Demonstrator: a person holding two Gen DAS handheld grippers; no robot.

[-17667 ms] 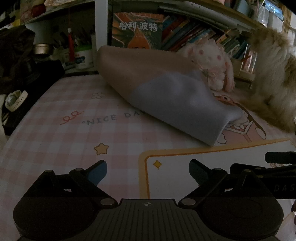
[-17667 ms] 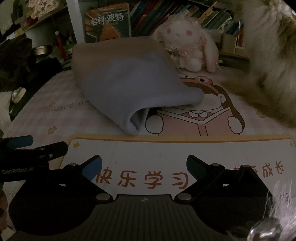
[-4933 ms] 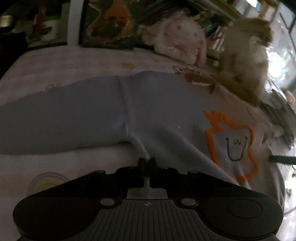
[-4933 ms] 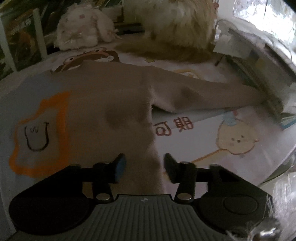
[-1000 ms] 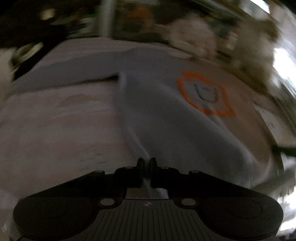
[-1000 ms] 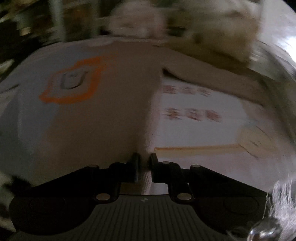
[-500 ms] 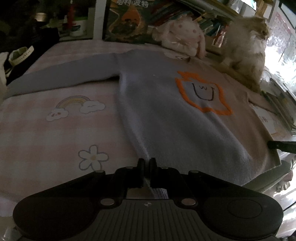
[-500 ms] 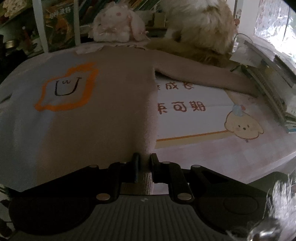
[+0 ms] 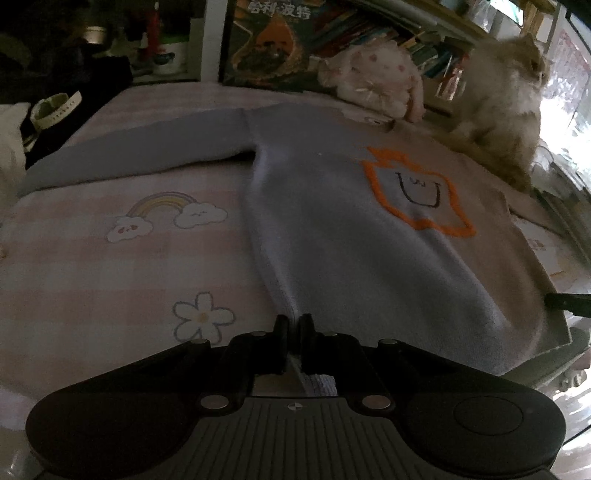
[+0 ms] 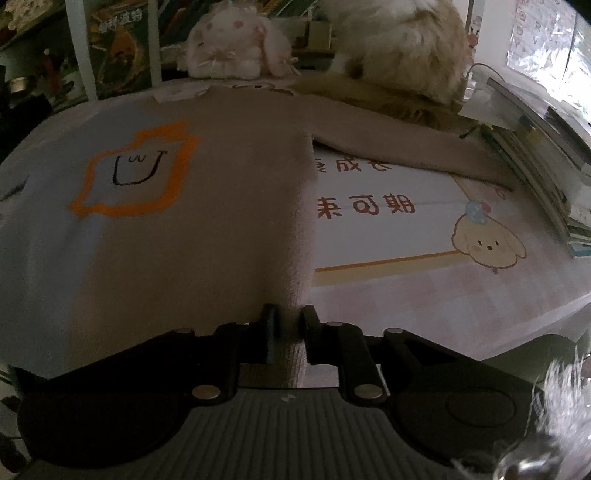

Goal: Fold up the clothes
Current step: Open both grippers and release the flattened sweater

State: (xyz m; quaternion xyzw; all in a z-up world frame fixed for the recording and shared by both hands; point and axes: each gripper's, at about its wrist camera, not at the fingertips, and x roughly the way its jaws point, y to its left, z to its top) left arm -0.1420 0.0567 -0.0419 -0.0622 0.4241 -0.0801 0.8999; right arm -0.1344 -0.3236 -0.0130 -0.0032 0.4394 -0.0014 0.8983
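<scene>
Sweater point(image 9: 332, 236), half blue and half beige with an orange-outlined smiling figure on the chest, is laid flat and spread out across the pink checked mat point(image 9: 110, 266), its hem at the near edge and its sleeves stretched toward the left and right edges. The blue bottom corner of the hem is seen between the fingers of the left gripper point(image 9: 293, 325); the jaws are nearly together and are opening, with the fabric still touched by the pads. The beige bottom corner point(image 10: 291, 295) is seen between the fingers of the right gripper point(image 10: 288, 314), whose jaws are set a little wider and are likewise opening; whether the pads still press on the cloth cannot be told. At the far edge a white plush rabbit point(image 10: 232, 44) is placed beside a fluffy cat point(image 10: 402, 40), with bookshelves point(image 9: 369, 33) behind.
</scene>
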